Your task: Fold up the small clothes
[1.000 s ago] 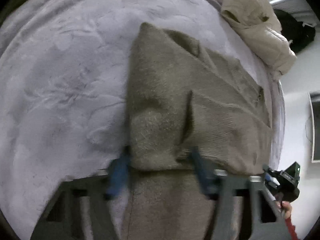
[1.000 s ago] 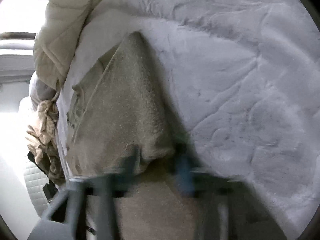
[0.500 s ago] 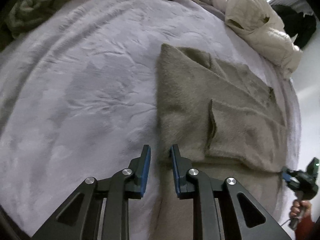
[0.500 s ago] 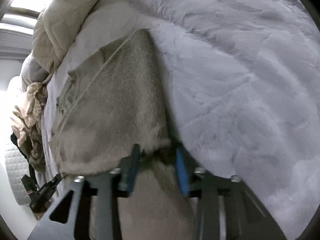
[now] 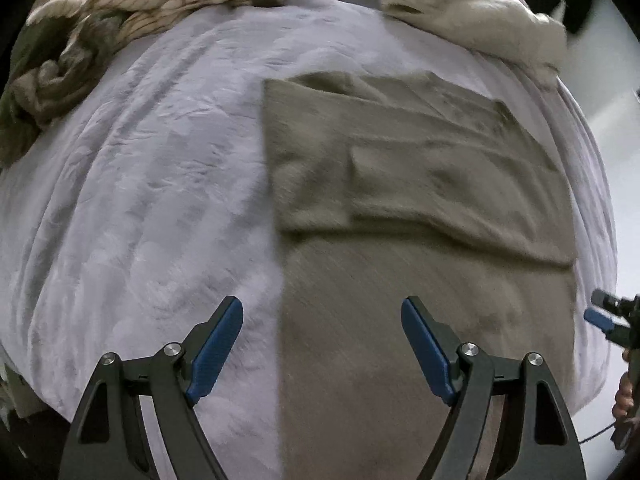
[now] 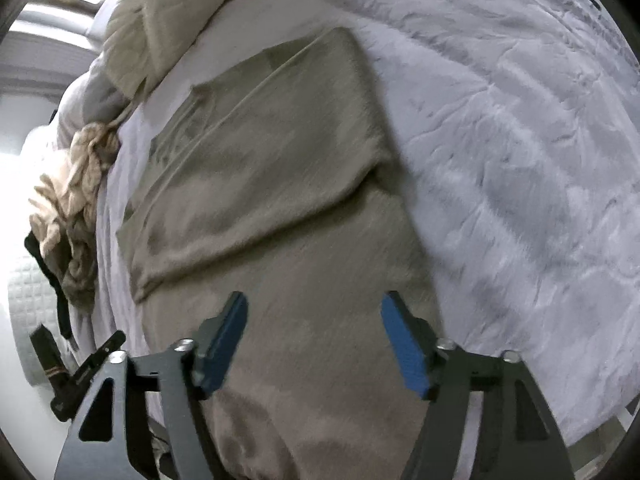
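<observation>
Left tongs [image 5: 322,344] spread wide, blue pads apart, grasping nothing. Right tongs [image 6: 314,340] likewise released, nothing btwn pads.

Olive-brown fuzzy knit garment [image 5: 420,200] lies flat on the pale lilac plush bed cover [image 5: 140,200], straight ahead of both tongs. Its far part is folded over twd the tongs: a doubled layer w/ a loose edge running across the cloth, just ahead of the pad tips. A smaller flap sits on top of that layer. In left view, garment's left edge runs btwn the two pads, so left pad is over bare cover, right pad over cloth. In right view both pads are over cloth; garment [image 6: 280,200] w/ right edge just past the right pad.

Beyond the garment: cream quilted puffy jacket [image 5: 480,4]. Far left of left tongs: heap of beige and green crumpled clothes [image 5: 100,24].
</observation>
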`<state>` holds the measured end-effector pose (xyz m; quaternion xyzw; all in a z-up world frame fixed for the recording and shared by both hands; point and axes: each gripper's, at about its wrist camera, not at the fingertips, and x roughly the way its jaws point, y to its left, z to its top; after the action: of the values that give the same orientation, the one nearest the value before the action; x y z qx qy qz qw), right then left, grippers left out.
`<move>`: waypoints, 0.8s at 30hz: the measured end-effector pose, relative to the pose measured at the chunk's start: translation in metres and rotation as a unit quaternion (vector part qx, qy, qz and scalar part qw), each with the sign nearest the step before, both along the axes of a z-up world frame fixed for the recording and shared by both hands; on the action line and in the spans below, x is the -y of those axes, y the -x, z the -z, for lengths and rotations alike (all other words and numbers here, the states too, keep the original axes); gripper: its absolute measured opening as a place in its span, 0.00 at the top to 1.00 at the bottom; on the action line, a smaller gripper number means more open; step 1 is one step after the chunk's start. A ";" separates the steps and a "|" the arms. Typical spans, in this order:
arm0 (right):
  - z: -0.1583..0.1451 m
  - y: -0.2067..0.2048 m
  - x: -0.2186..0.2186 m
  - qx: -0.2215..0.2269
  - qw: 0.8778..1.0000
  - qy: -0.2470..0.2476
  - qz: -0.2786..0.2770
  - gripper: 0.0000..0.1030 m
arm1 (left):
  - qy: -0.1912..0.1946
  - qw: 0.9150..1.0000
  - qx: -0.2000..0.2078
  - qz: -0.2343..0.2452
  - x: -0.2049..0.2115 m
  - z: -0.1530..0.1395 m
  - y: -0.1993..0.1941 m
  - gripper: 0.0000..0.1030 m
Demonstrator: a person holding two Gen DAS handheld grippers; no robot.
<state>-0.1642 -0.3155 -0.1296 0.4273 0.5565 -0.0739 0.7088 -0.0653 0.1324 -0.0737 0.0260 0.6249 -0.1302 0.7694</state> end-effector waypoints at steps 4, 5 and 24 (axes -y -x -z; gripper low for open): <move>-0.013 0.005 -0.017 0.011 1.000 0.002 -0.018 0.20 | -0.001 1.000 -0.016 0.022 0.014 -0.004 0.016 0.21; -0.018 0.007 -0.022 0.018 0.999 0.008 -0.025 0.18 | -0.002 0.999 -0.019 0.025 0.015 -0.004 0.019 0.21; -0.021 0.010 -0.035 0.024 0.996 0.001 -0.090 0.00 | -0.017 0.998 -0.054 0.038 0.047 -0.012 0.044 0.21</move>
<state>-0.1741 -0.2809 -0.1082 0.3764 0.5756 0.0000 0.7259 -0.1096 0.0852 -0.0620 0.0553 0.6664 -0.1501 0.7283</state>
